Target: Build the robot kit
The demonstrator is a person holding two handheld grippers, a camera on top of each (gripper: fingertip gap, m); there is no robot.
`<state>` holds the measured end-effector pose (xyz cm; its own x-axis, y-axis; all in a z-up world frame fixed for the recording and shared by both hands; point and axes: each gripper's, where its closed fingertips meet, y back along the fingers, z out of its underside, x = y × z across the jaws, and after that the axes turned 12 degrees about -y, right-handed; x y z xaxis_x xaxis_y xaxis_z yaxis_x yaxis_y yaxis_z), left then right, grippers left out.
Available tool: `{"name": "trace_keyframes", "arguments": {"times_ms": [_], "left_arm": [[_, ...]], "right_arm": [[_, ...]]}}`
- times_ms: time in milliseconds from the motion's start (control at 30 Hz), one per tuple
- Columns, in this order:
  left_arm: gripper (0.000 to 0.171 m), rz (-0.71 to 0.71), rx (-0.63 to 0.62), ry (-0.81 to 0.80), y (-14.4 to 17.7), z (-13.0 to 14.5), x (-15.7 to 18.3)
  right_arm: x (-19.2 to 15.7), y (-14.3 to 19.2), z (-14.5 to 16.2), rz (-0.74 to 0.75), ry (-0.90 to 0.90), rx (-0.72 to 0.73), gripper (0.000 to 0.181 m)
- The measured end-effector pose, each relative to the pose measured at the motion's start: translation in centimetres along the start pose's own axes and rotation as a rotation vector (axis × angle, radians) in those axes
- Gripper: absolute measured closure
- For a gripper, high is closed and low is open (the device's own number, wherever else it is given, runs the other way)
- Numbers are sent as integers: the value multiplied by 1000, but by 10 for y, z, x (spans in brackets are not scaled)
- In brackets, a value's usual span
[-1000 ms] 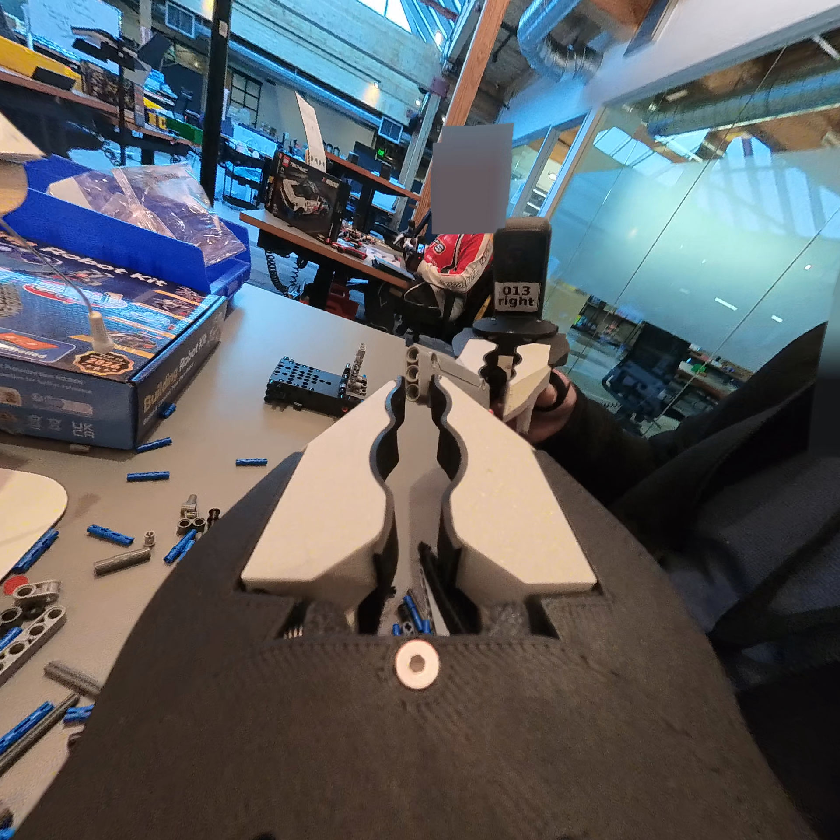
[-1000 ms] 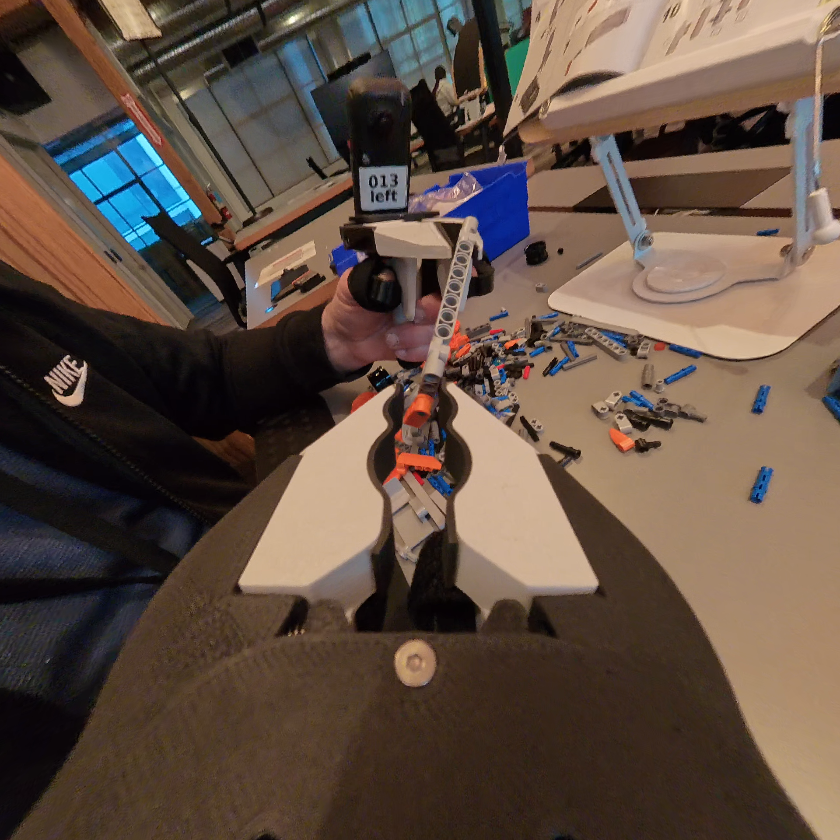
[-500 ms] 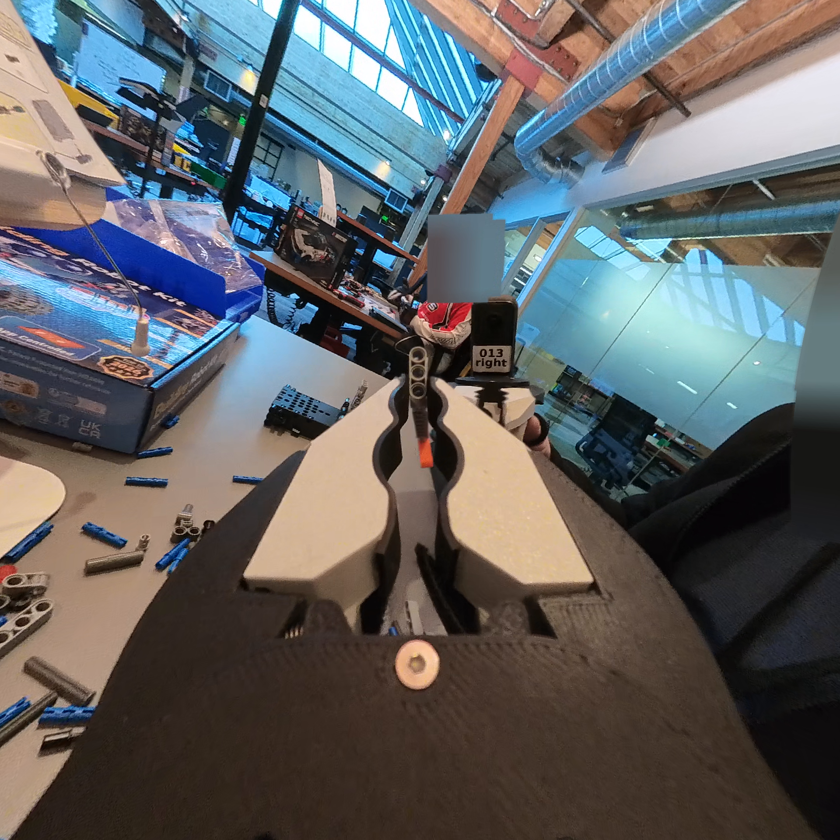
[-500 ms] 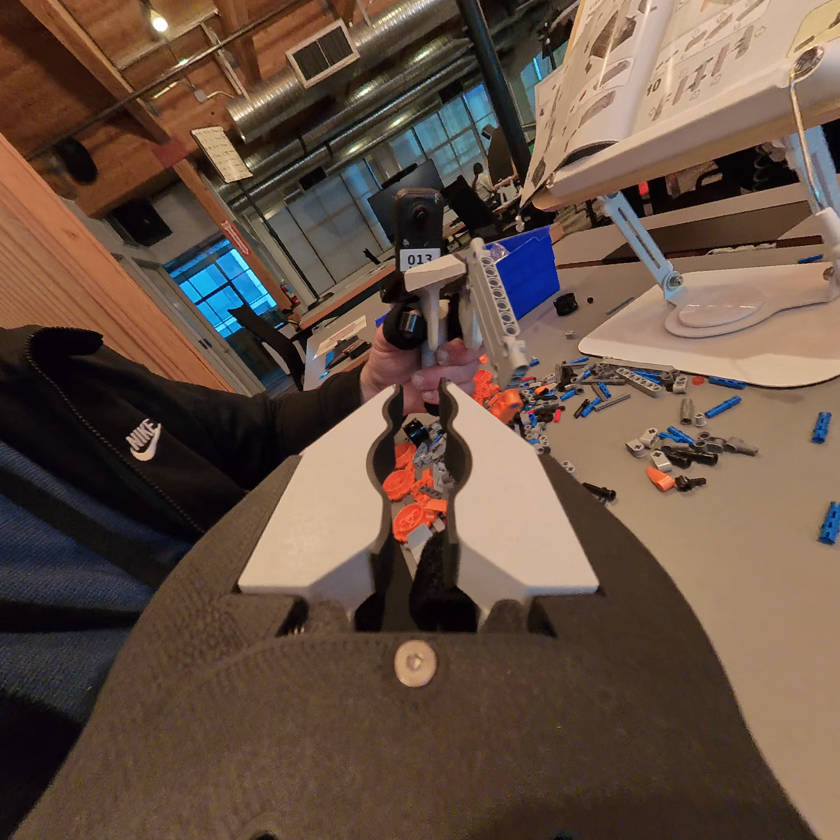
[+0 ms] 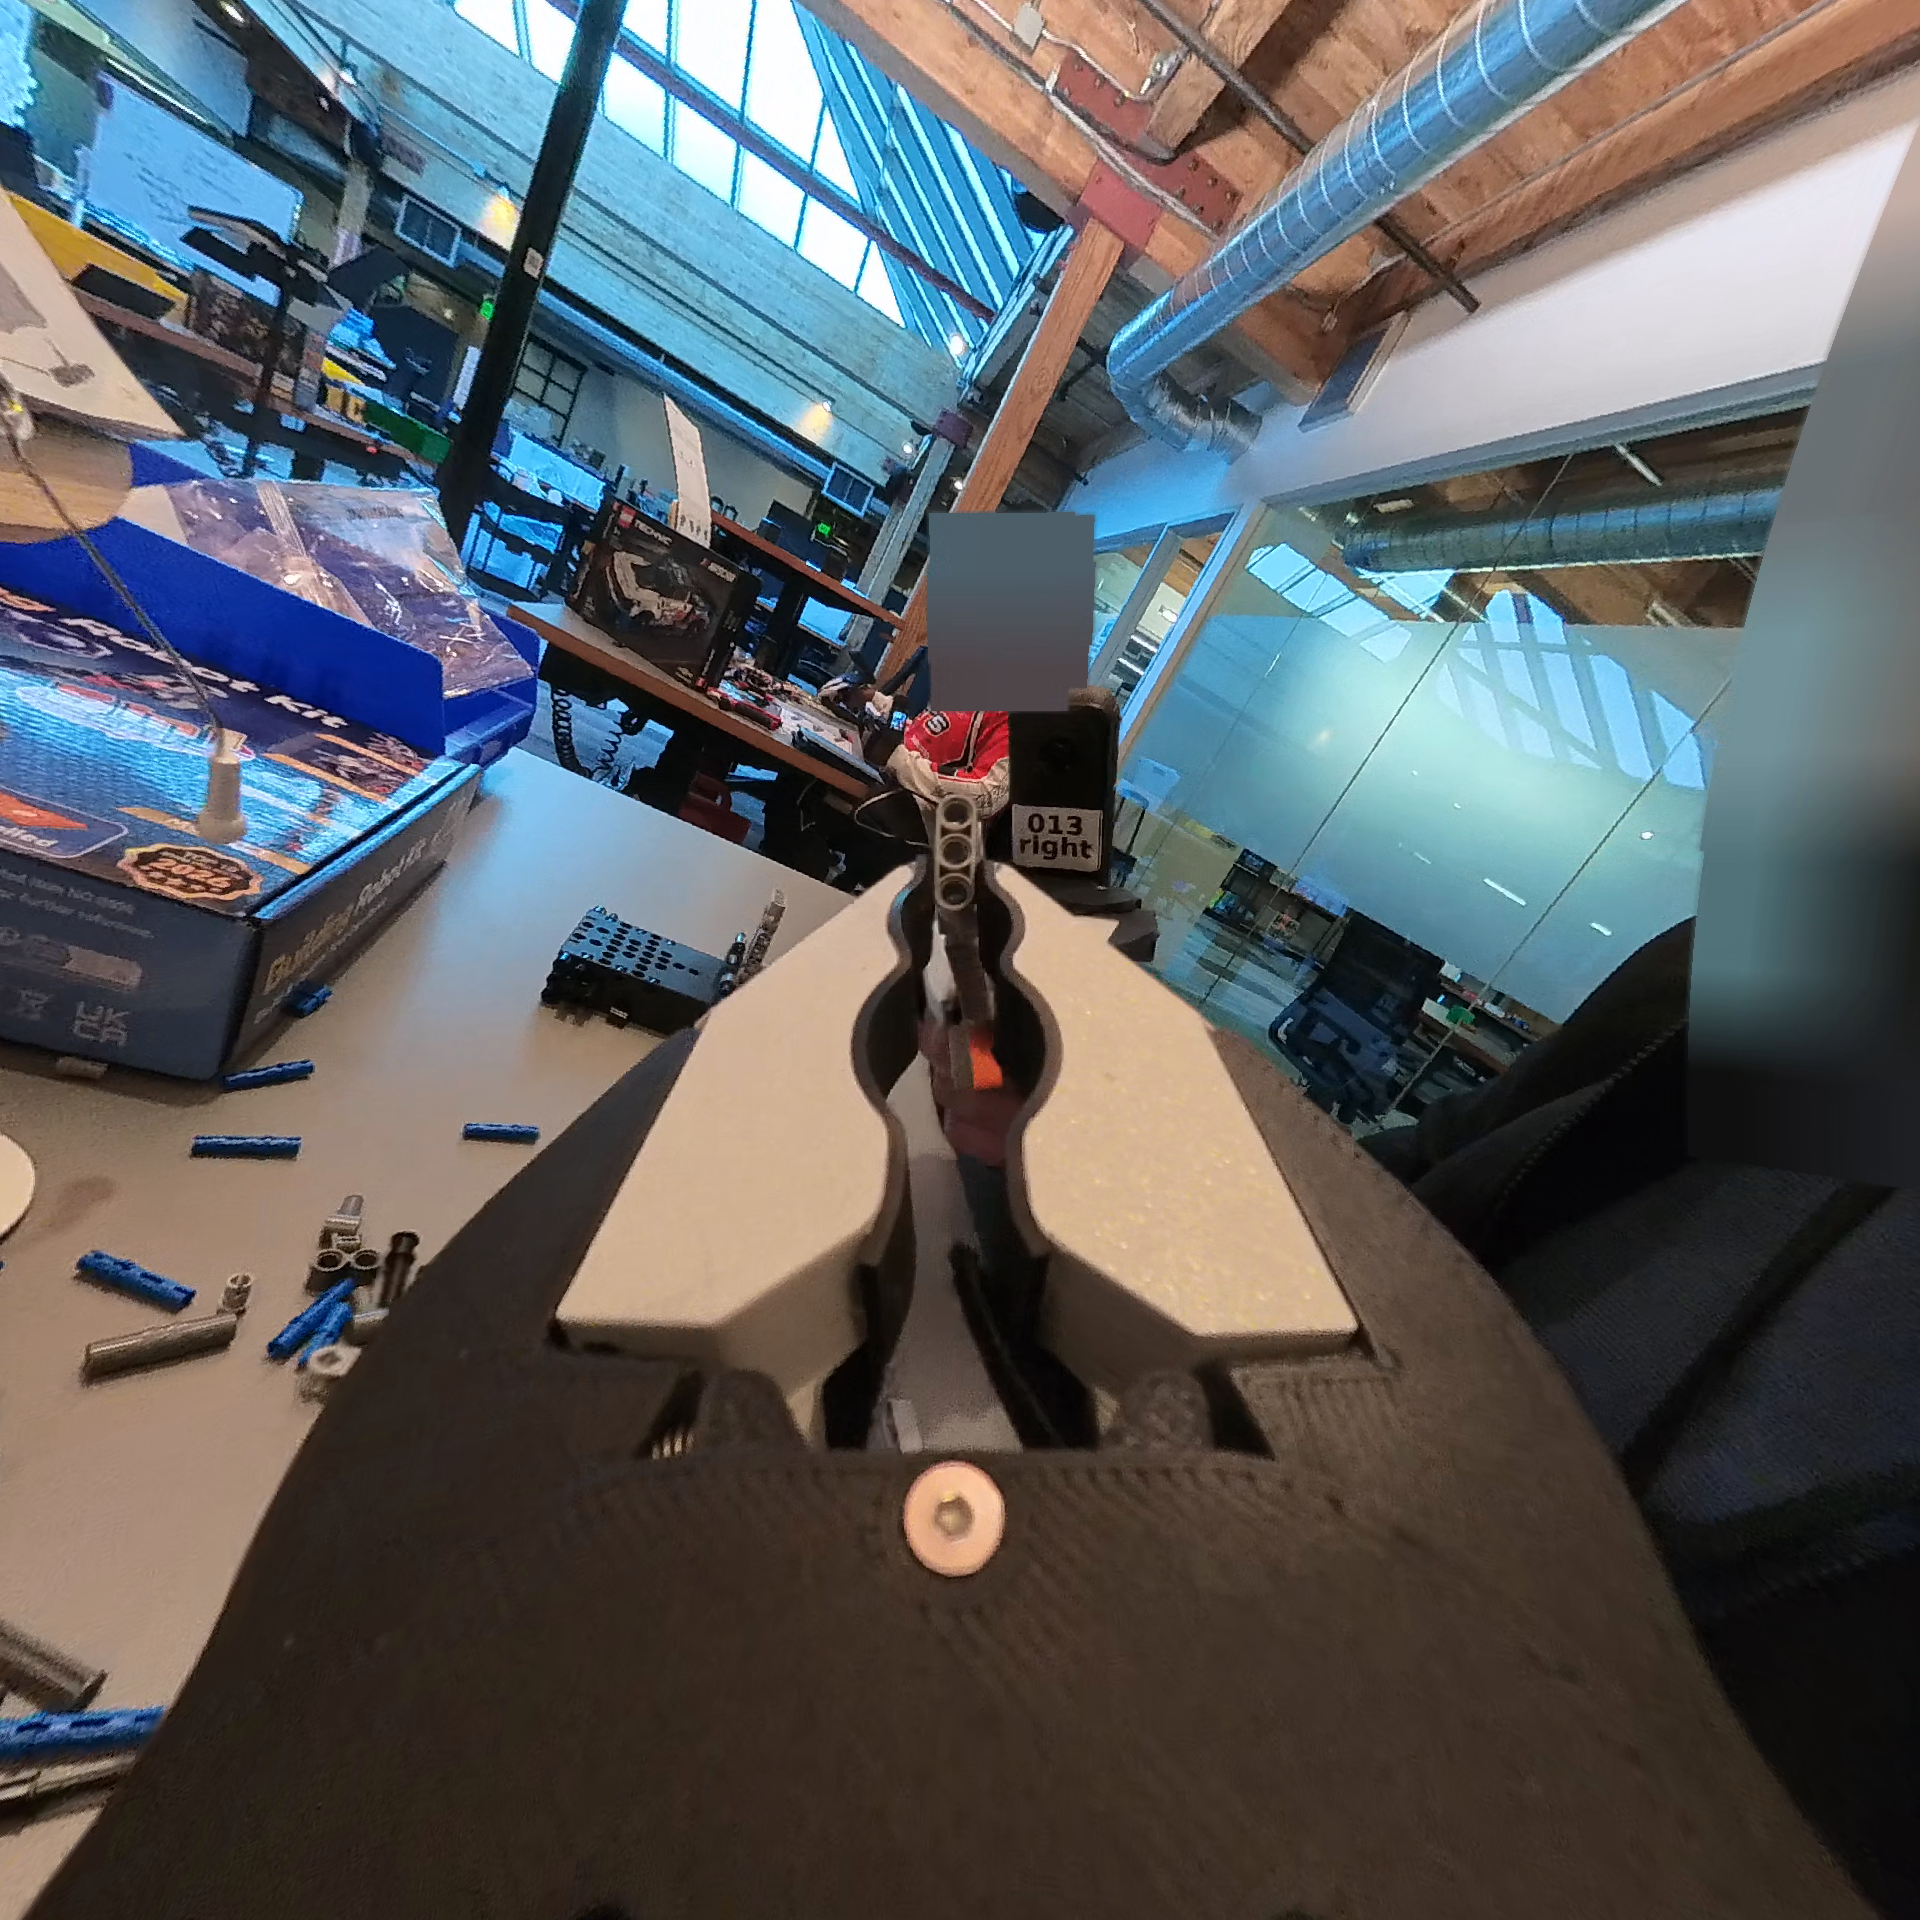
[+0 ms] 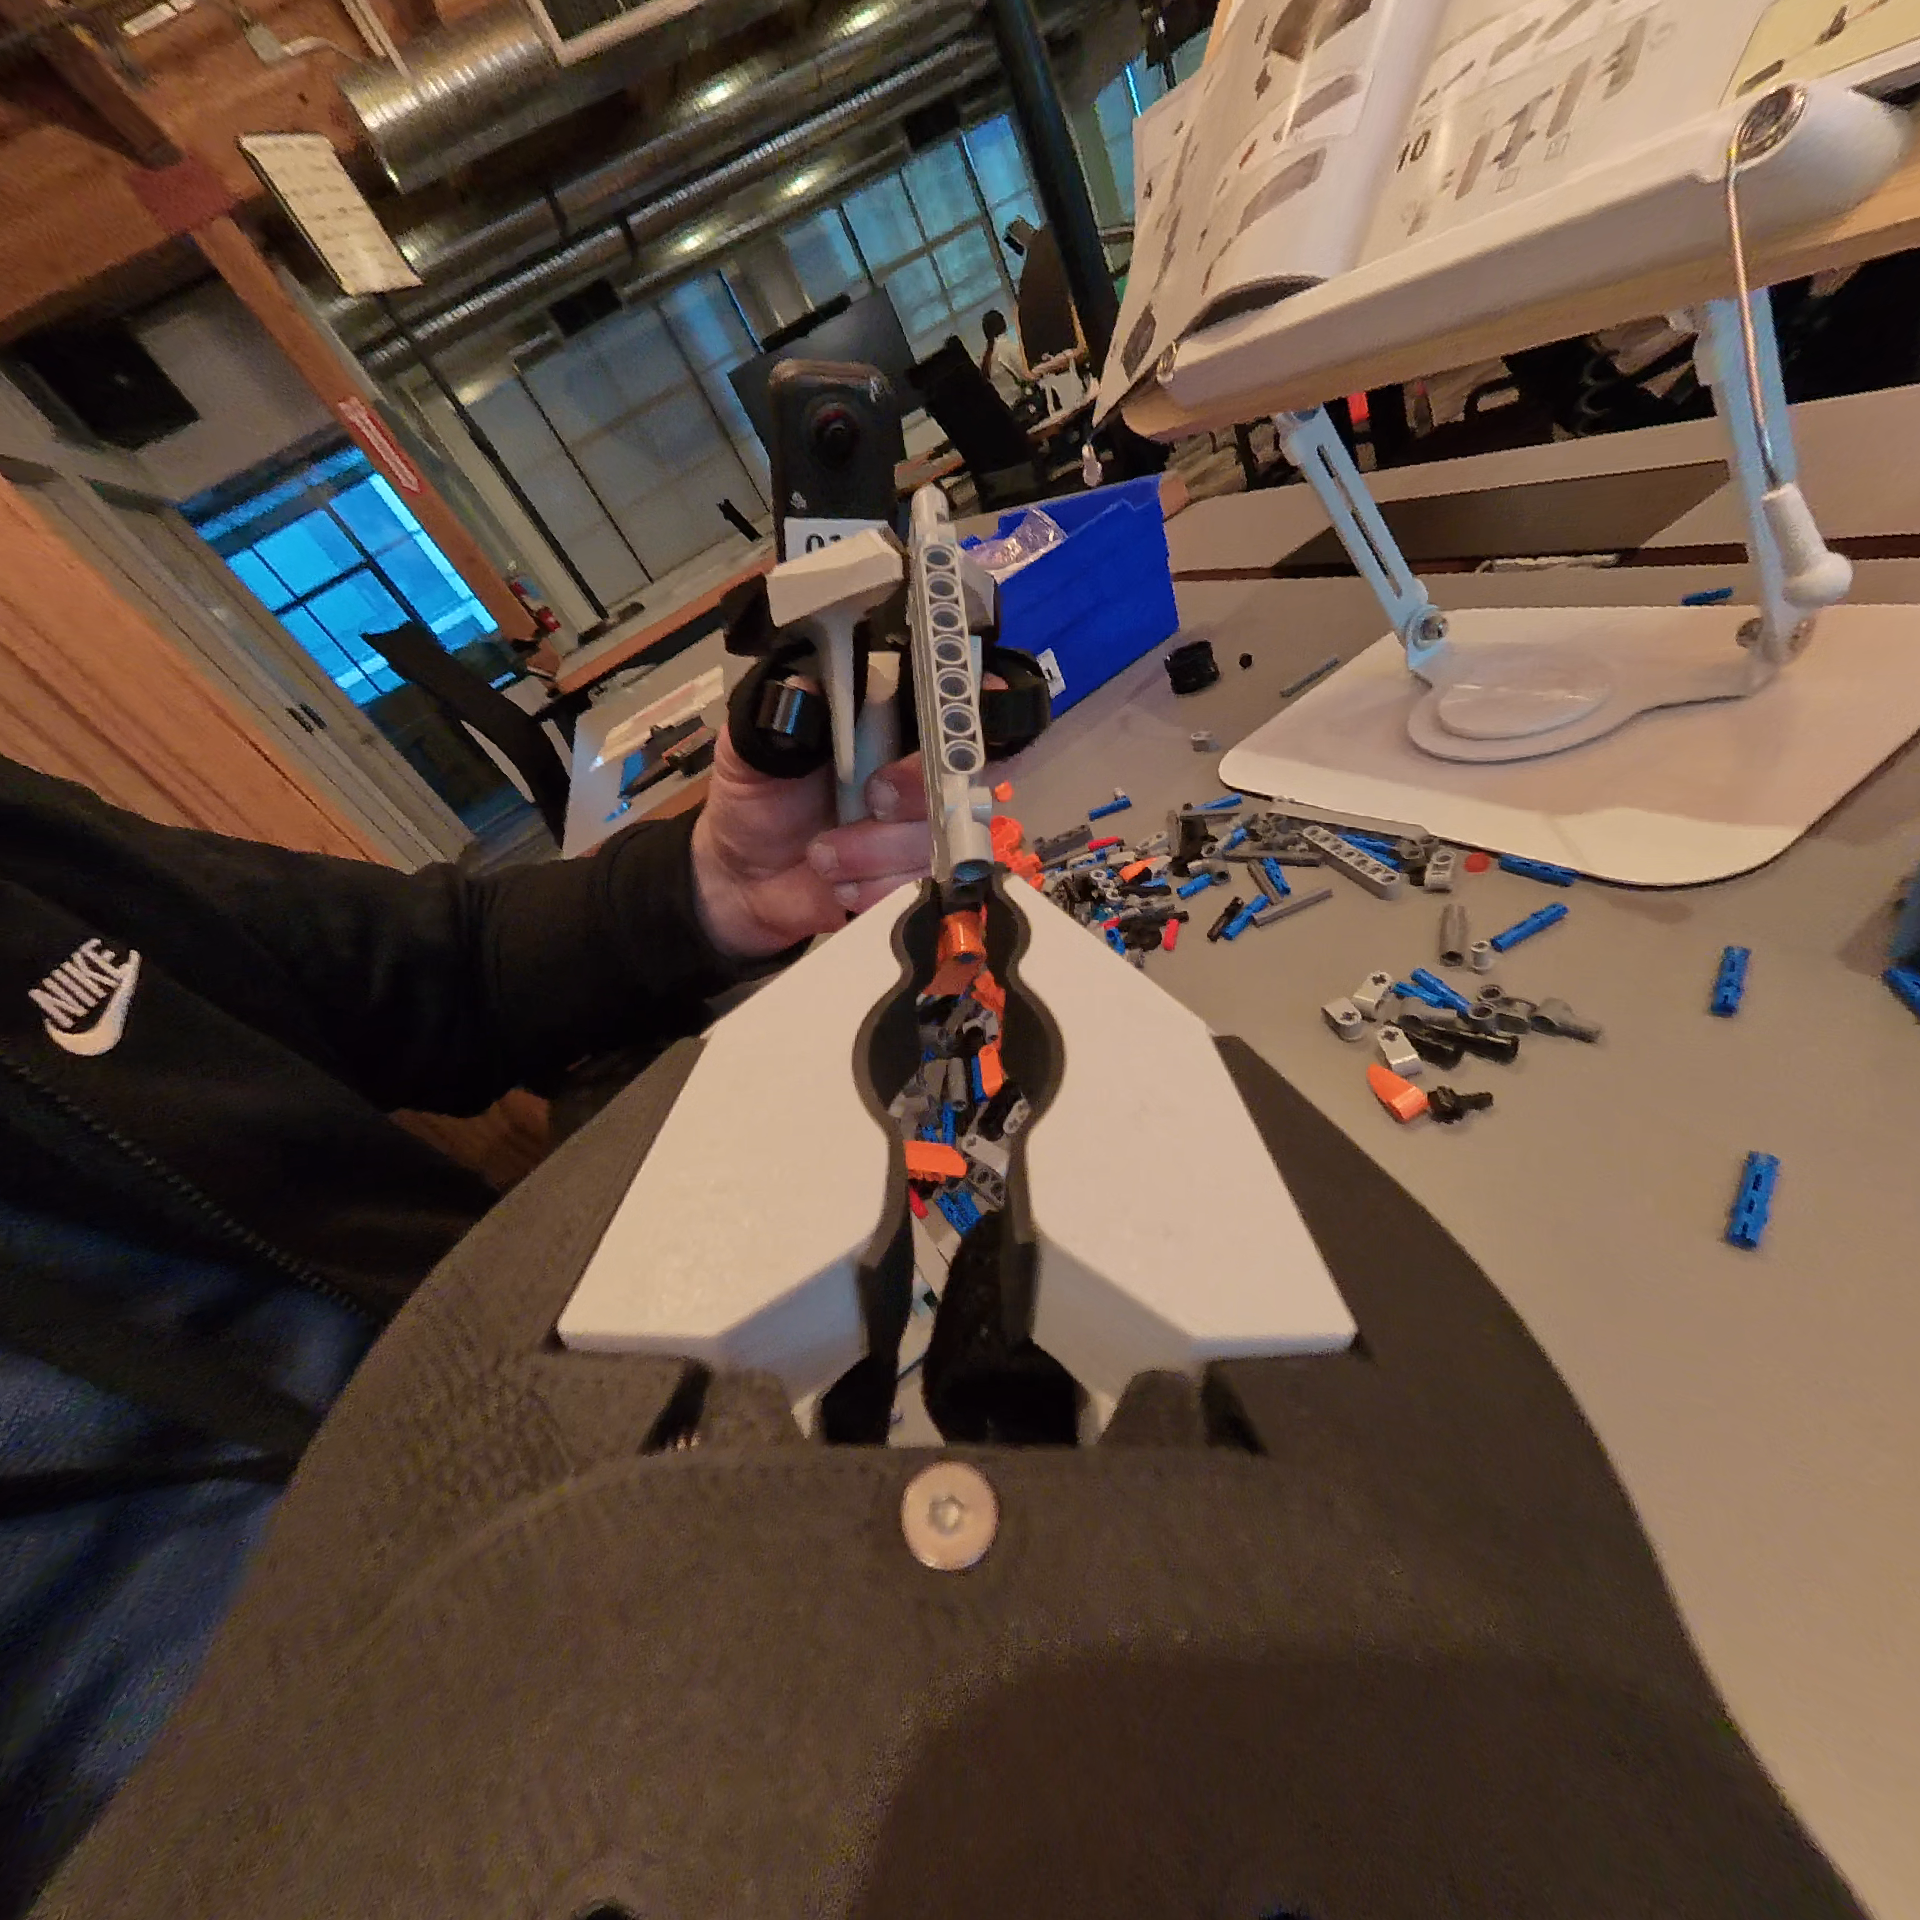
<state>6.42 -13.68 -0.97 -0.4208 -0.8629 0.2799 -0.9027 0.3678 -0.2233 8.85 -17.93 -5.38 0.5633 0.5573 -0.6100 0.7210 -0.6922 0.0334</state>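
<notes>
My left gripper point(image 5: 956, 883) is shut on a long grey perforated beam point(image 5: 958, 847) and holds it upright above the table. In the right wrist view the left gripper point(image 6: 904, 582) grips the beam point(image 6: 948, 675) near its top. The beam runs down to a grey connector point(image 6: 971, 821) with a dark pin and an orange piece point(image 6: 961, 940). My right gripper point(image 6: 964, 888) is shut on that lower end, with the orange piece in the hollow just behind its fingertips. In the left wrist view the right gripper's fingers are hidden behind my own.
A grey table point(image 6: 1558, 1195) holds a pile of loose blue, grey, black and orange parts point(image 6: 1247, 883). A white book stand point(image 6: 1538, 717) carries an open booklet point(image 6: 1455, 135). A blue kit box point(image 5: 208, 831) and a black perforated block point(image 5: 634, 966) lie on the left. A hand point(image 6: 790, 852) holds the left gripper. Some 7 cm of space lies between my two pairs of fingers.
Both grippers rose and tilted up. The beam's lower end, clear of my right jaws half a second ago, is back at the fingertips, and the right jaws have closed on it. The left grasp held throughout.
</notes>
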Motion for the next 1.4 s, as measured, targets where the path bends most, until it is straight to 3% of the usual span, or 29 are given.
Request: {"name": "trace_keyframes", "arguments": {"times_ms": [533, 967, 1200, 1400], "left_arm": [[161, -114, -95, -116, 3, 12, -17], [153, -97, -163, -142, -3, 25, -14], [171, -64, -185, -150, -5, 30, -8], [171, -65, -186, -155, -5, 32, -10]], "right_arm": [[14, 28, -5, 91, 45, -4, 176], [7, 30, 17, 25, 81, -159, 176], [11, 25, 17, 13, 76, -179, 176], [14, 26, 16, 11, 65, -174, 176]]}}
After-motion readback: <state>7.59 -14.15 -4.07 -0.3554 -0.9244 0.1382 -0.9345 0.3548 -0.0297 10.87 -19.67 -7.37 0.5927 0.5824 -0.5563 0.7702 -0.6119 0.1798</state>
